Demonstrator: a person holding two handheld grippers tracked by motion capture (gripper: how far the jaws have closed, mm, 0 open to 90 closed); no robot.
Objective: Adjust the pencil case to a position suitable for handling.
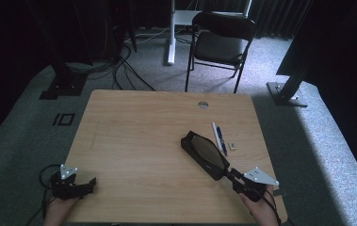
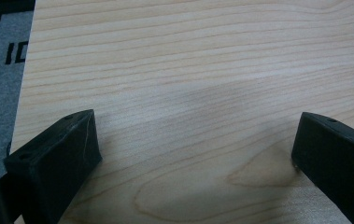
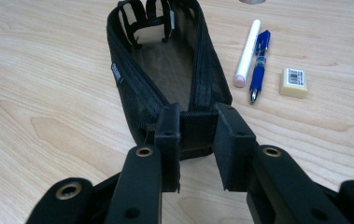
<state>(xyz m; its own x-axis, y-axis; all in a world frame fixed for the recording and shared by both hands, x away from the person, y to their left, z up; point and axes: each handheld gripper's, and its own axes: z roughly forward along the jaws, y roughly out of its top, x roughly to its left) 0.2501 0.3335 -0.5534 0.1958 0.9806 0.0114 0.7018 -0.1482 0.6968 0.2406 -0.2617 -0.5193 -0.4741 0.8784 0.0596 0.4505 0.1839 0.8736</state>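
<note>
High view: a light wooden table (image 1: 133, 141) stands on grey carpet, and a person's hands come in at its near edge, each with a black two-jaw gripper. The right gripper (image 1: 230, 173) sits at the near right and pinches the near end of a black mesh pencil pouch (image 1: 204, 153), which lies flat on the wood and runs diagonally away towards the middle. In the right gripper view its jaws are closed on that end of the pouch (image 3: 165, 70), the fabric squeezed between the pads, and the zip mouth gapes open along the top so the inside shows.

Just right of the pouch lie a white stick-shaped marker (image 3: 248, 51), a blue ballpoint pen (image 3: 258, 63) and a small cream eraser with a barcode label (image 3: 293, 82), all on the bare table, none inside.

The left gripper (image 1: 79, 184) rests at the near left corner, well apart from everything; the left gripper view has its jaws spread wide over bare wood, holding nothing.

My reading is that this is early work: the pouch is gripped and open, and packing the three items and zipping up all remain.
</note>
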